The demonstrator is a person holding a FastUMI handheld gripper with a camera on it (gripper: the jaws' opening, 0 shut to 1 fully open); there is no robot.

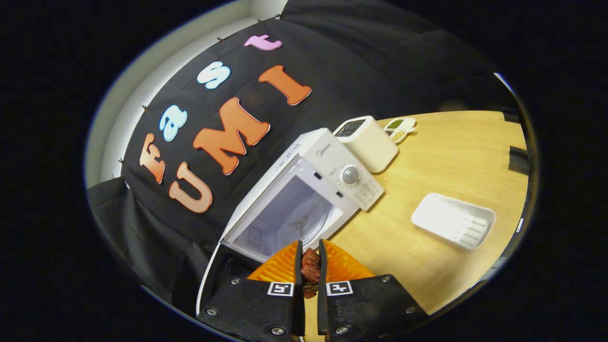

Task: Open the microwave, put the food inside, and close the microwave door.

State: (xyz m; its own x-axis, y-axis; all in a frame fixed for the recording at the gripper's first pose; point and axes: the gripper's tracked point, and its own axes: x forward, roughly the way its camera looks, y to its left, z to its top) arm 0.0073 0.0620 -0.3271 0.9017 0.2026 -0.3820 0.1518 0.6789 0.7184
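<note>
Tool point(309, 259) clamped on food point(310, 267), open microwave point(304, 199) just ahead, white tray point(453, 221) on wooden table point(451, 152), black cloth wall point(380, 71)

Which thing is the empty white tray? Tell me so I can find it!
Start at the open microwave on the wooden table. Look past its dial side: the tray lies alone there, flat and shallow. Unlike the boxy white appliance behind the microwave, it's low, with ridges at one end.
</note>
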